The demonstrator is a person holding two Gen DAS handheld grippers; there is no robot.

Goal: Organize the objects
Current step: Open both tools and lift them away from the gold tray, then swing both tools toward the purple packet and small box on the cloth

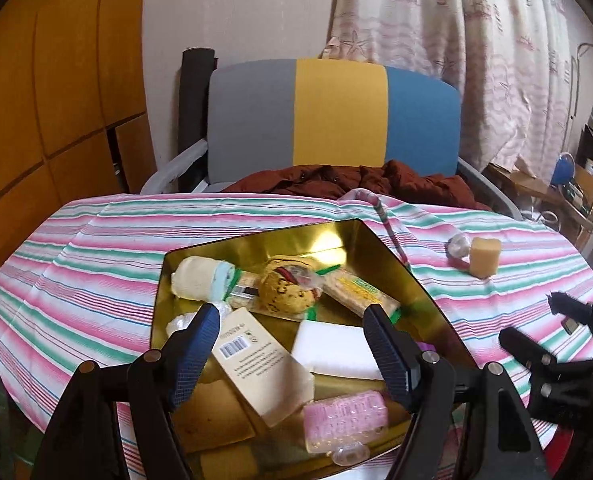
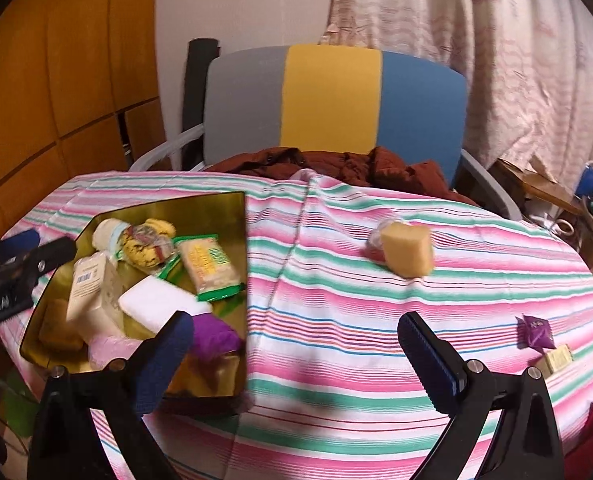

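Note:
A gold tin (image 1: 264, 240) sits on the striped tablecloth, holding a rolled towel (image 1: 200, 276), a cookie (image 1: 288, 288), a cracker packet (image 1: 360, 292), a barcoded beige box (image 1: 256, 364), a white block (image 1: 336, 344) and a pink bubbled bar (image 1: 344, 416). My left gripper (image 1: 292, 316) hovers open over the tin with nothing between its fingers. In the right wrist view the tin (image 2: 176, 204) is at the left, and my right gripper (image 2: 296, 324) stands open over bare cloth beside it. A yellow sponge block (image 2: 408, 250) stands farther back, touching a clear red-tinted wrapped item (image 2: 373, 242).
A purple packet (image 2: 534, 332) and a small yellow packet (image 2: 557, 358) lie at the table's right edge. Behind the table a grey, yellow and blue chair (image 1: 336, 112) holds a brown jacket (image 1: 360, 180). Cluttered shelves (image 1: 576, 188) are at the right.

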